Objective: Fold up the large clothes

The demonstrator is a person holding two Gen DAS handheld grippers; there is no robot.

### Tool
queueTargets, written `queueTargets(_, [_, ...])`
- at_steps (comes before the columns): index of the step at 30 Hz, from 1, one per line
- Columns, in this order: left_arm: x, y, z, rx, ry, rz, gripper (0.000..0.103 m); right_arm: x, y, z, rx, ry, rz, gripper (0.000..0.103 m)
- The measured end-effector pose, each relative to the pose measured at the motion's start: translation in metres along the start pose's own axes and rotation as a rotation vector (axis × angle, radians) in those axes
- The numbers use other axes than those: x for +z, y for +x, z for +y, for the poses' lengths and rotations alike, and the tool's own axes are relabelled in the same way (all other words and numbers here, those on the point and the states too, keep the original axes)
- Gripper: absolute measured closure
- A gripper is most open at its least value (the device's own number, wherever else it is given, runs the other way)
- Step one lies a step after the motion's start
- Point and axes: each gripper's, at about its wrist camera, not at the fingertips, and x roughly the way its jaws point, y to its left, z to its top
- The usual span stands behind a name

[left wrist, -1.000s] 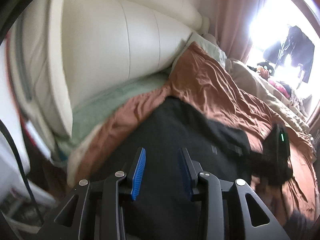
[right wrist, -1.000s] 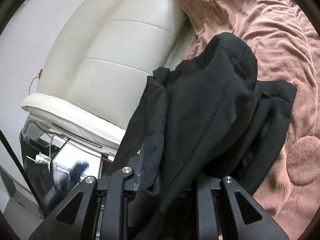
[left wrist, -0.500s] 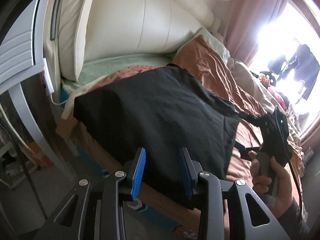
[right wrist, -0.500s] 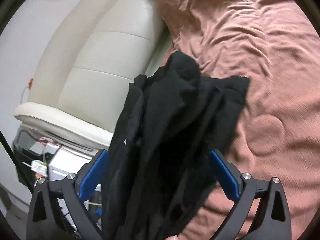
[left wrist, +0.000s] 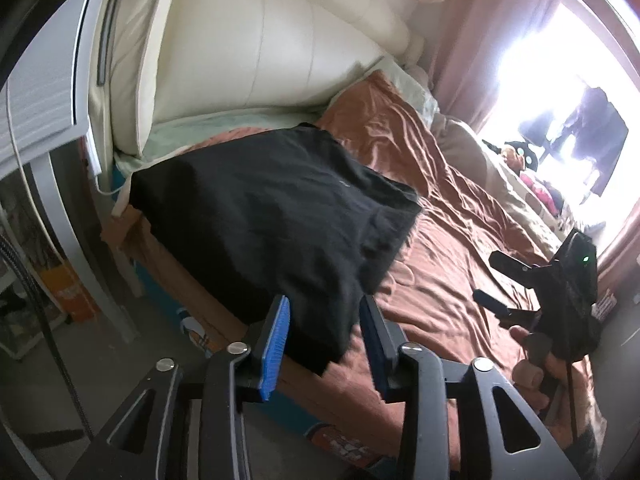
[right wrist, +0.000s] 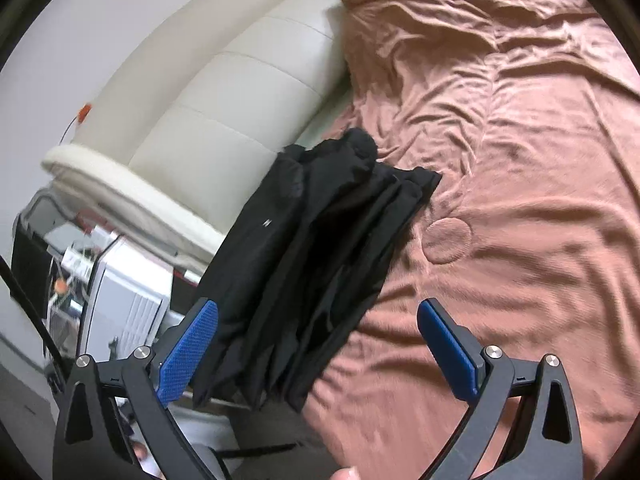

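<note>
Blue pads on both tongs stand clear of the cloth. The right gripper (right wrist: 318,346) is spread as wide as it goes, nothing between its pads but air, and hangs just off the near edge of the bed. The left gripper (left wrist: 325,344) has just been opening and stands partly apart; the near corner of the black garment (left wrist: 276,216) shows between its fingers, but the pads do not seem to press on it. That garment lies in a folded slab on the left corner of the rust-brown bedspread (right wrist: 520,160), near the cream headboard (left wrist: 260,44), its near end hanging over the bed's edge. I'd say a fold has just been laid and let go. The next move likely calls for fresh holds on two corners and another fold, with the layers kept square.
</note>
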Motion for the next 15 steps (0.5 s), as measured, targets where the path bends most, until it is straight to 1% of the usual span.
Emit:
queueTargets(1, [-0.003,-0.005,-0.005,-0.003,-0.003,-0.006,0.050,-0.003,-0.009,0.002,-0.011,-0.013,0.001,0.003])
queueTargets(2, [-0.007,-0.010,-0.009,-0.012,-0.010,-0.018,0.040,-0.006,-0.023,0.003,-0.029,-0.031,0.000,0.003])
queueTargets(3, [-0.010,-0.016,-0.013,-0.017,-0.016,-0.031,0.032,-0.008,-0.035,0.005,-0.045,-0.046,-0.003,0.003])
queueTargets(5, [-0.017,-0.025,-0.022,-0.012,-0.018,-0.049,0.028,-0.015,-0.064,0.007,-0.086,-0.077,-0.019,0.003])
queueTargets(8, [-0.025,-0.037,-0.037,-0.010,-0.010,-0.051,0.026,-0.026,-0.100,0.006,-0.148,-0.101,-0.039,0.003])
queueTargets(10, [-0.029,-0.046,-0.049,-0.028,-0.008,-0.048,0.024,-0.036,-0.128,0.004,-0.172,-0.105,-0.051,0.003])
queueTargets(13, [-0.040,-0.065,-0.068,-0.048,0.019,-0.081,0.020,-0.057,-0.172,0.004,-0.233,-0.126,-0.087,0.000])
queueTargets(14, [-0.043,-0.071,-0.073,-0.059,0.025,-0.092,0.014,-0.064,-0.185,0.005,-0.252,-0.132,-0.103,0.000])
queueTargets(15, [-0.047,-0.079,-0.079,-0.080,0.030,-0.104,0.005,-0.070,-0.196,0.006,-0.263,-0.137,-0.115,0.000])
